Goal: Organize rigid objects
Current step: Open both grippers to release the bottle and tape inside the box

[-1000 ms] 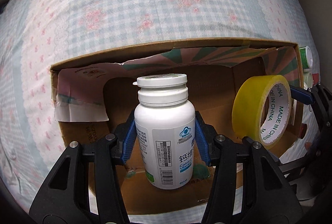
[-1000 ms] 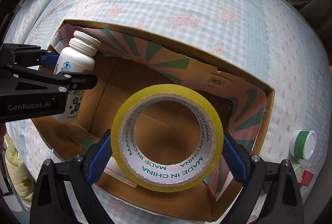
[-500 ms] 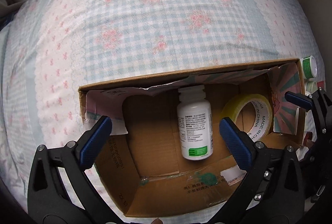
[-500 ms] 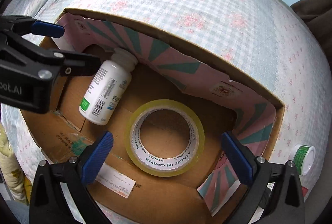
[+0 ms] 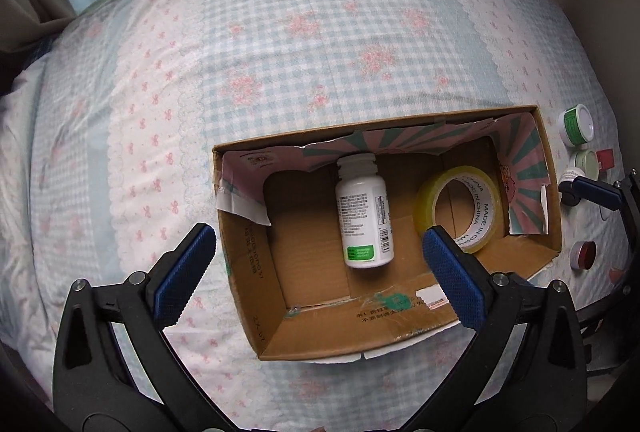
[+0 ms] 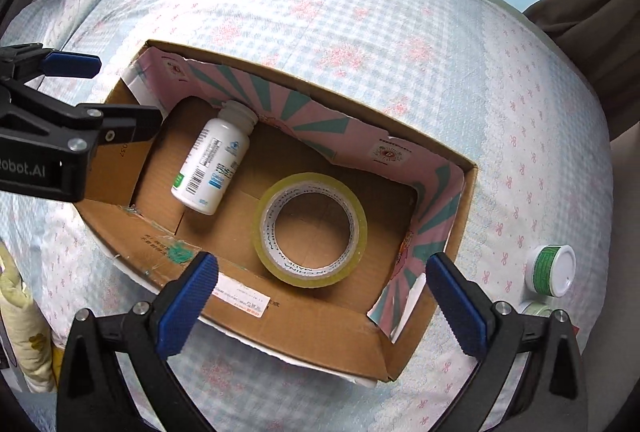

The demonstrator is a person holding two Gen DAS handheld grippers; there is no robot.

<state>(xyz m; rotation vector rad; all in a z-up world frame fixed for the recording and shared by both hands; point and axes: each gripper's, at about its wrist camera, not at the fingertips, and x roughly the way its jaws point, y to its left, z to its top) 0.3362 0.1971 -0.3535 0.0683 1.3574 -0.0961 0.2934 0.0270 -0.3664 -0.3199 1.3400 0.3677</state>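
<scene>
— Cardboard is what the box [image 5: 256, 272] is made of. What is put away already?

— A white bottle [image 5: 363, 216] is laid flat in the middle of the left view, and a tape roll [image 5: 460, 207] at its right. Small jars [image 5: 576, 123] are left out on the bedspread [image 5: 280, 43], far right.

— And the claws?

— Both the left gripper [image 5: 316, 268] and right gripper [image 6: 322, 292] are spread wide, nothing held. Box walls must be cleared; plenty of open room is seen above.
</scene>
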